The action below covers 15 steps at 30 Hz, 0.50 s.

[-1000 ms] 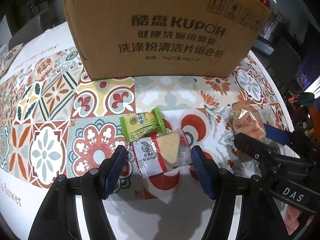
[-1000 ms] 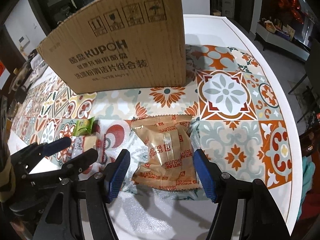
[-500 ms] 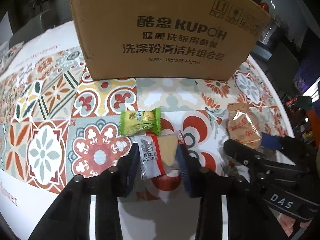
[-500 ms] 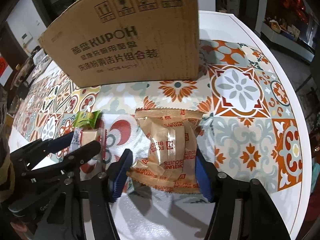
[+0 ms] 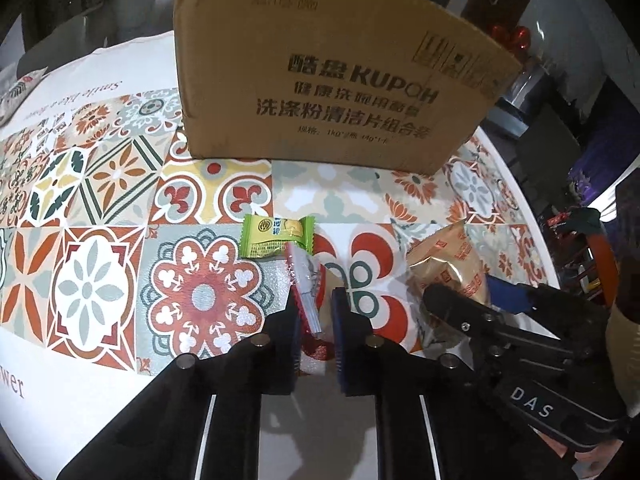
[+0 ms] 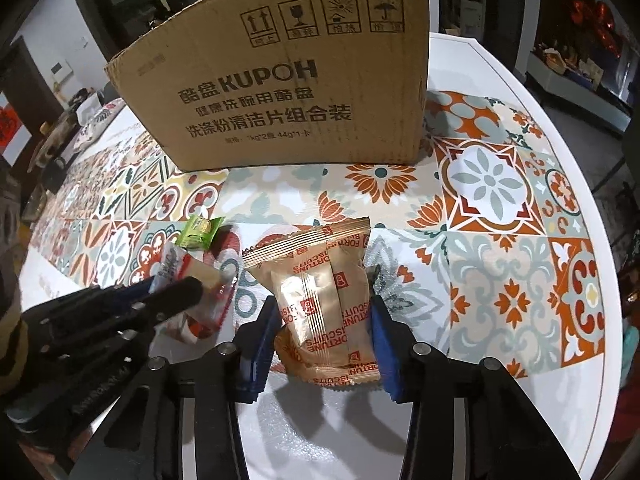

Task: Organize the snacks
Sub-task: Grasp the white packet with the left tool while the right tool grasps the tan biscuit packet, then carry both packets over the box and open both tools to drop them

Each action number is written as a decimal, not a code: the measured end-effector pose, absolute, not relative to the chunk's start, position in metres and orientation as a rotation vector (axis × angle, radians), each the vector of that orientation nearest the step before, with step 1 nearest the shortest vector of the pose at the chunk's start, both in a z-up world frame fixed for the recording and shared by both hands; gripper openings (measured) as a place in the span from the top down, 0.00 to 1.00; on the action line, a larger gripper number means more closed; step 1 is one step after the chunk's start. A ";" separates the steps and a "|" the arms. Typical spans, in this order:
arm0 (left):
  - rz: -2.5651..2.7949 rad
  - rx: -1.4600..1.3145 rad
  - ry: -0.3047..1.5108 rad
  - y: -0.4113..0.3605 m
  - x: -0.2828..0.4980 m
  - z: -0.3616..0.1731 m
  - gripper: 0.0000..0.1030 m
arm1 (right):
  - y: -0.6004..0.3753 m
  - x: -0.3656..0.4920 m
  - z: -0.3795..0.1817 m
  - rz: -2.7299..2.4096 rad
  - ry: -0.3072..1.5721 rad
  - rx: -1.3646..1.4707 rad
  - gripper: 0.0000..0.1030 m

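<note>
The worktop (image 6: 472,56) is white with a curved edge, and a cloth (image 6: 486,184) printed with orange, red, grey-green and yellow tile patterns lies over most of it. Script runs along the cloth's white border in the left wrist view, too distorted to read beyond a few letters. The room behind is dark; red shiny shapes (image 6: 596,24) hang at the upper right, and cluttered shelves show at the far edges.

A cardboard box (image 6: 280,80) stands upright on the cloth at the far side. Its face reads "KUPOH" beside Chinese characters, with more Chinese lines below and four handling symbols at the top right.

The left gripper (image 5: 314,320) is clenched on a clear wrapper with red print (image 5: 306,280), holding it on edge just above the cloth; its writing is too small to read. A green packet (image 5: 276,236) lies flat on the cloth just beyond it, touching or nearly touching the wrapper's tip.

The right gripper (image 6: 324,312) is clamped on a tan packet (image 6: 320,284), printed "FORTUNE BISCUITS" in red, its front end tilted up off the cloth. "DAS" is marked on the right gripper's body in the left wrist view.
</note>
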<state>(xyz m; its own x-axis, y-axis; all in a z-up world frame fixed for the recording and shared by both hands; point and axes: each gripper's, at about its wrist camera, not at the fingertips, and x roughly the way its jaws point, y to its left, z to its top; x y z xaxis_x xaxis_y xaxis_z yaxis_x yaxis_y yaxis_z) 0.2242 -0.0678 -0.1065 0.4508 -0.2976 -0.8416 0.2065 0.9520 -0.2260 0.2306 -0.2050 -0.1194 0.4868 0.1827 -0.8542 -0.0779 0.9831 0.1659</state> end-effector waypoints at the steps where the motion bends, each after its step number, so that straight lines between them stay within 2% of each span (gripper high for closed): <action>1: -0.314 -0.094 1.049 -0.067 0.222 -0.104 0.87 | -0.205 0.230 -0.119 0.164 1.048 0.111 0.57; 15: -0.342 -0.135 0.979 -0.051 0.211 -0.073 0.89 | -0.196 0.215 -0.087 0.171 0.986 0.120 0.58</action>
